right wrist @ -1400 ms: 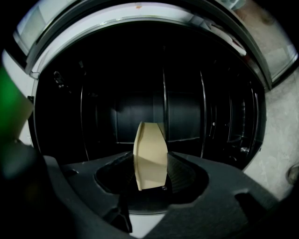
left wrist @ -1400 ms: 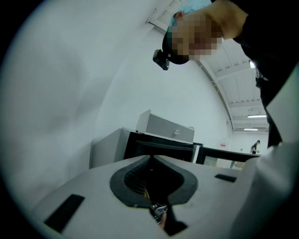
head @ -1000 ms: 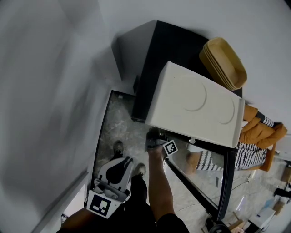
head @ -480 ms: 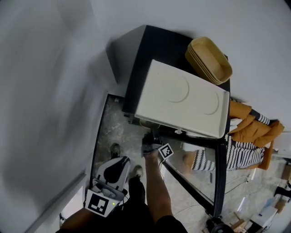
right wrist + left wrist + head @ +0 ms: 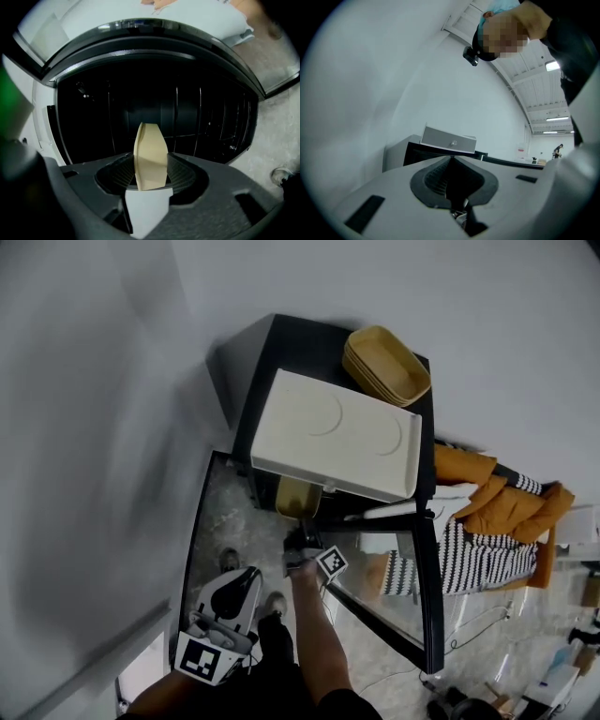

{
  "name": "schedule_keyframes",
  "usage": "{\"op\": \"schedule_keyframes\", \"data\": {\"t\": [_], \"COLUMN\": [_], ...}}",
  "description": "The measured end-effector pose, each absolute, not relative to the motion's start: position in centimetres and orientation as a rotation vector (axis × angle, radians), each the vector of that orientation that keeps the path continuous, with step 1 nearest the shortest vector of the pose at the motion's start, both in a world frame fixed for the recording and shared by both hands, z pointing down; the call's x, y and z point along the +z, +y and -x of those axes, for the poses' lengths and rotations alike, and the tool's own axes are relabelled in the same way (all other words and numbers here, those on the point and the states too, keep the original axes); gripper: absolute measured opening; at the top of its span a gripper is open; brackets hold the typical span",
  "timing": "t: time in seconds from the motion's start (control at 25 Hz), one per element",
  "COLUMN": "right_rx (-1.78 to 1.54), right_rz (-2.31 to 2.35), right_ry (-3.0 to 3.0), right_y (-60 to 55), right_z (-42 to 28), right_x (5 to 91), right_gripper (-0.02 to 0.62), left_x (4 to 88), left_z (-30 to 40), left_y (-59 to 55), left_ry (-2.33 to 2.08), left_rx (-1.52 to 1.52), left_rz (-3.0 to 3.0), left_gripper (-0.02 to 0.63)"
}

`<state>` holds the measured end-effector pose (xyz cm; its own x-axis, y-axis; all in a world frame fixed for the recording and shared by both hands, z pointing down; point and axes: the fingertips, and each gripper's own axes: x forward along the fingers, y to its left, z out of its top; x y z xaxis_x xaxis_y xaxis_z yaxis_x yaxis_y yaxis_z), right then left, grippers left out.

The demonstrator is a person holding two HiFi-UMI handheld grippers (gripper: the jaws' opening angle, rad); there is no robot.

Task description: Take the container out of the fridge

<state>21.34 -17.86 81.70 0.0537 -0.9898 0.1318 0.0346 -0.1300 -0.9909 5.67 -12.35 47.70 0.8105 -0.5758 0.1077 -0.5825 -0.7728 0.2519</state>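
A tan container [image 5: 298, 497] [image 5: 150, 154] sits edge-on between my right gripper's jaws, just outside the open black fridge [image 5: 281, 362]. My right gripper [image 5: 302, 542] [image 5: 150, 173] is shut on its rim, in front of the dark, wire-shelved fridge interior [image 5: 197, 117]. My left gripper [image 5: 230, 601] [image 5: 451, 161] hangs low at the left, away from the fridge, its jaws closed together with nothing between them.
A white tray-like box [image 5: 333, 432] and a stack of tan containers [image 5: 384, 367] rest on top of the fridge. The glass fridge door [image 5: 412, 596] stands open to the right. An orange jacket and striped cloth [image 5: 487, 512] lie beyond it. A grey wall runs along the left.
The tan container has come into sight below the white box, drawn out of the fridge by my right gripper. The left gripper has stayed in place.
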Motion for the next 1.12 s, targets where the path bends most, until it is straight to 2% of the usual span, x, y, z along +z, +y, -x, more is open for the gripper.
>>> {"op": "schedule_keyframes", "data": {"t": [0.64, 1.12], "right_rx": [-1.325, -1.350], "right_rz": [1.275, 1.242], "right_ry": [1.134, 1.145], "right_y": [-10.2, -4.3], "right_z": [-20.3, -18.0], "right_x": [75.6, 71.7], "right_gripper": [0.196, 0.196], "left_x": [43.3, 40.6], "left_z": [-6.3, -4.3], "left_y": [-6.0, -1.4], "left_ry": [-0.998, -1.066], "left_rx": [-0.065, -0.064], "left_rz": [-2.796, -2.753], "left_gripper": [0.017, 0.017]}}
